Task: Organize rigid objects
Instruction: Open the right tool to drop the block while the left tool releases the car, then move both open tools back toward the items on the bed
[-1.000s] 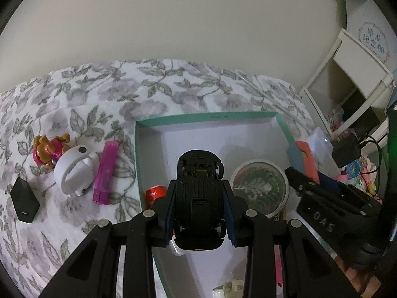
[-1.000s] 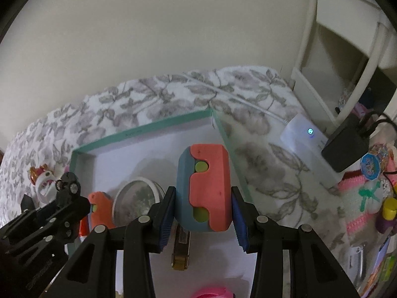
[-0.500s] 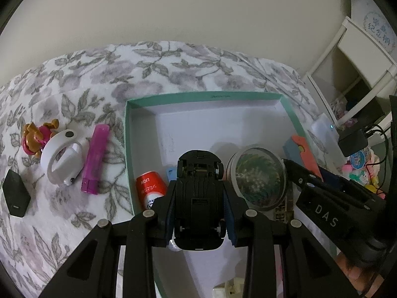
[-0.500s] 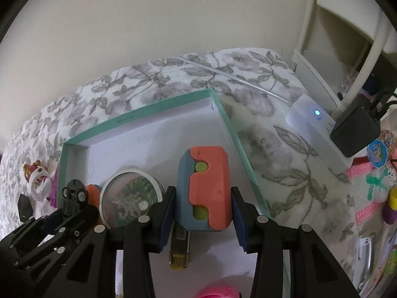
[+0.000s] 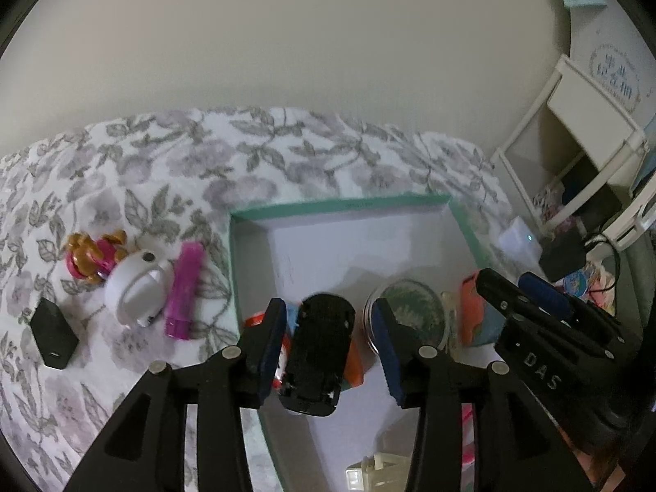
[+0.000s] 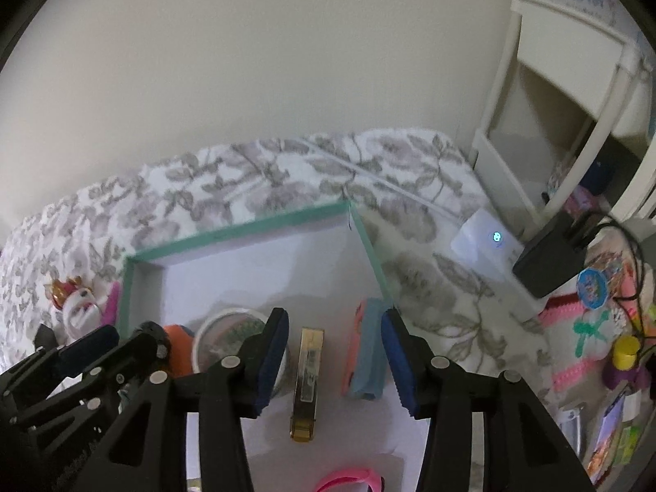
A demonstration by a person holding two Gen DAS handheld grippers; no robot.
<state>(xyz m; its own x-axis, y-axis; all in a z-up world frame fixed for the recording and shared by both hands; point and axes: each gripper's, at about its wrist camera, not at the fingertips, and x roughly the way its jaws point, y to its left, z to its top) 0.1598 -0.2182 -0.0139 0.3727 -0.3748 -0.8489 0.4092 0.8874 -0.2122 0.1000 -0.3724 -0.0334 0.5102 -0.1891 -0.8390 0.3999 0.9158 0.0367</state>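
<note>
Black car (image 5: 317, 352) drops free between the just-opened left gripper (image 5: 330, 348) jaws, orange-blue block (image 6: 366, 352) likewise beside the right gripper (image 6: 334, 363); both now in the box (image 5: 348, 205).

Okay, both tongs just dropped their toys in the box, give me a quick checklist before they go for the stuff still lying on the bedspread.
1. Left tongs let go of black car: ok, jaws have just been opening, gaps show on both sides.
2. Right tongs let go of orange-blue block: ok, block lies in the box, clear of the left pad; contact with the right pad cannot tell.
3. Car resting flat: not ok, tilted over other toys.
4. Box has spare room: ok, far half is bare.
5. Pink stick reachable: ok, nothing on it.
6. White ring free: cannot tell, touches the pink-gold figure.
</note>
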